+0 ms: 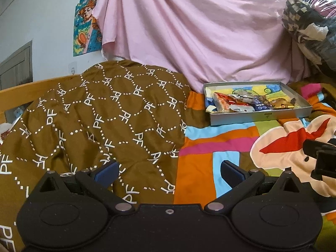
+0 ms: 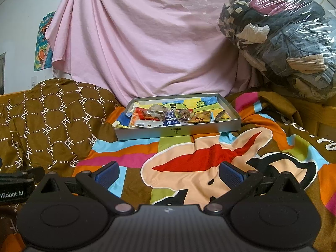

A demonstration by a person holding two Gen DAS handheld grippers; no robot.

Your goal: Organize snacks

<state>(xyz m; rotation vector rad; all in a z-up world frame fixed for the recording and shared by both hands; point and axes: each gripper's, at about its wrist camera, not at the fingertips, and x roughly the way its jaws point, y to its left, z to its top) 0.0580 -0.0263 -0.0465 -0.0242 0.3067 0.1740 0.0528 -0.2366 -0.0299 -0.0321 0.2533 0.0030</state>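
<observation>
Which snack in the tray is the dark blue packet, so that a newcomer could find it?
On the colourful cartoon bedspread, before the pink draped sheet, lies a shallow grey rectangular tray. Near the middle of its front wall sits the dark blue packet with white print. The red and white wrapper lies left of it, brownish ones right; it alone is blue.

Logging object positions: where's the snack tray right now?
The snack tray sits on the colourful bedspread, centre of the right wrist view and upper right in the left wrist view, in front of the pink sheet, right of the brown quilt.
</observation>
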